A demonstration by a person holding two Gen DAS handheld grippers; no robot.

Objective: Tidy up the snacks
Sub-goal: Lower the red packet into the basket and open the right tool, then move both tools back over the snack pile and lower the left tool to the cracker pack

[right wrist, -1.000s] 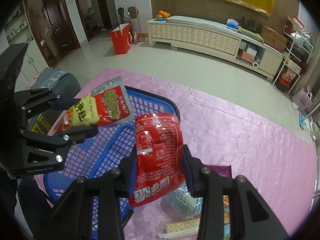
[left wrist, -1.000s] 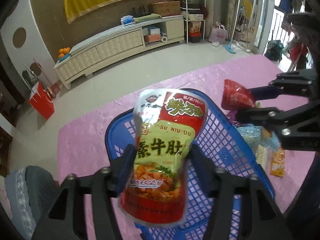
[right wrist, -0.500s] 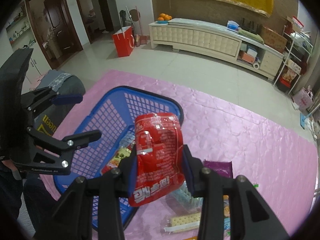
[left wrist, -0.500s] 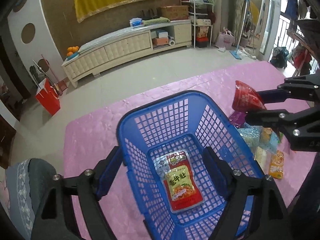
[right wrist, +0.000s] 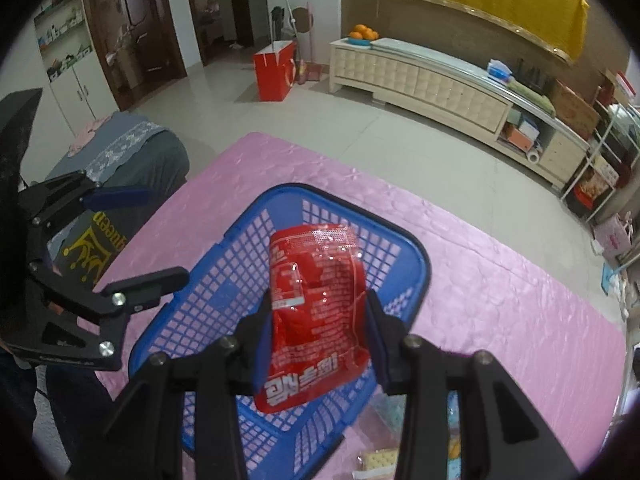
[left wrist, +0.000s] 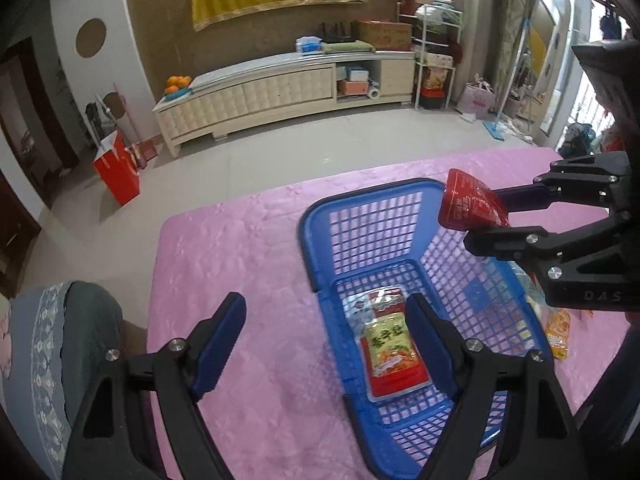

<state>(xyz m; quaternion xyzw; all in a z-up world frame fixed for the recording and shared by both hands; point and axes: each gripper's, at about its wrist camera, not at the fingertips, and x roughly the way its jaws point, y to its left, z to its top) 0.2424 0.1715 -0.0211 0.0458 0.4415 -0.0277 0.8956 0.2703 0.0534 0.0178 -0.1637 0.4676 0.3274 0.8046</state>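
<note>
A blue plastic basket [left wrist: 360, 196] [right wrist: 328, 196] stands on the pink tablecloth [left wrist: 240, 248]. Flat on the basket's floor lies a red and yellow snack pouch [left wrist: 390, 344]. My left gripper [left wrist: 323, 308] [right wrist: 160, 236] hangs open and empty over the basket's left wall and the cloth beside it. My right gripper [right wrist: 318, 308] [left wrist: 486, 218] is shut on a red pouch [right wrist: 312, 280] [left wrist: 468, 204], held upright above the basket's right side.
Loose snack packets [left wrist: 558, 332] and a cracker pack [right wrist: 378, 460] lie on the cloth right of the basket. A chair with a grey cushion [left wrist: 60, 340] [right wrist: 132, 148] stands at the table's left edge. Beyond the far edge is bare floor.
My left gripper let go of the red and yellow pouch, which dropped into the basket, then opened and slid left. My right gripper carried the red pouch over the basket.
</note>
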